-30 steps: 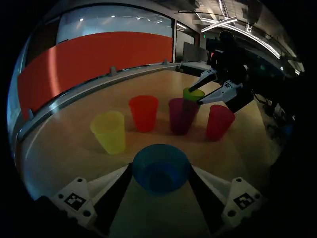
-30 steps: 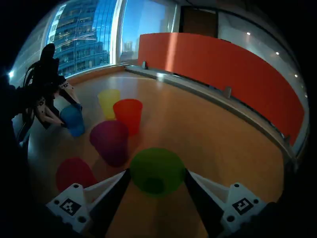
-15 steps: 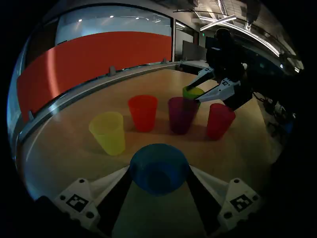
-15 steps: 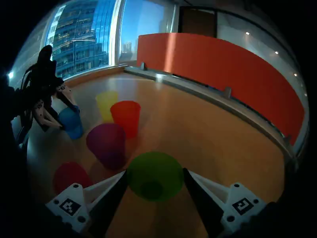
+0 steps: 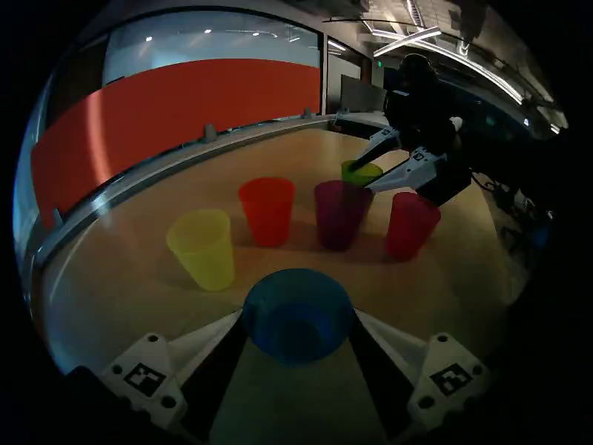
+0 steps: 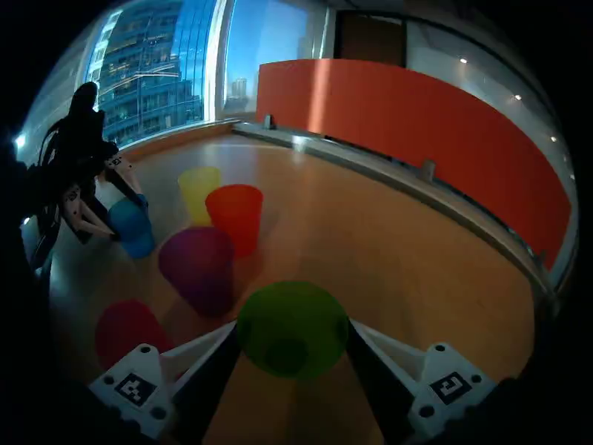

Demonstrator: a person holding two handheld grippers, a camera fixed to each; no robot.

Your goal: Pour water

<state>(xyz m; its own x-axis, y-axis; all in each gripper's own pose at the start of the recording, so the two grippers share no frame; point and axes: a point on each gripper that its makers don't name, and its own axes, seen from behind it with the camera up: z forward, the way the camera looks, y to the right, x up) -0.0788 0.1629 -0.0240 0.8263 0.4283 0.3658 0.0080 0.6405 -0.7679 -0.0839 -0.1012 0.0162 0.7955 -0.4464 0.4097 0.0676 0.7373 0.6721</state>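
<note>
Cups (image 5: 266, 210) number six: blue cup (image 5: 296, 315), green cup (image 6: 291, 330) gripped; four standing.

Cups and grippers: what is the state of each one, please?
Blue cup: gripped by left gripper.
Green cup: gripped by right gripper.
Yellow cup: upright on table, not gripped.
Orange cup: upright, not gripped.
Purple cup: upright, not gripped.
Red cup: upright, not gripped.

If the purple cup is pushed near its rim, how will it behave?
The purple cup looks like thin translucent plastic, probably light and easy to slide. Its base is narrower than its rim, so it may tip.
</note>
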